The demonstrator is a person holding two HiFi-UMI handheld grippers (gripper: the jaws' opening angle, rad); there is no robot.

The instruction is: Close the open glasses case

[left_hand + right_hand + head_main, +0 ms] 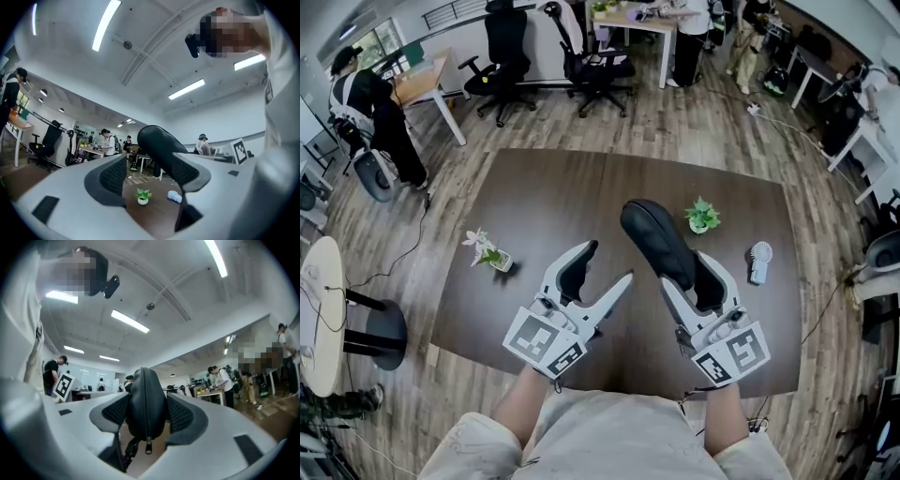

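Above the middle of the bench [534,187], the black glasses case [654,234] sticks straight out from the right gripper [694,281], which clamps its near end. The left gripper [604,266], just beside it, gapes empty.

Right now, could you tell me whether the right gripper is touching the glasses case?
Touching. The right gripper view shows the right gripper with both jaws pressed against the sides of the zipped glasses case.
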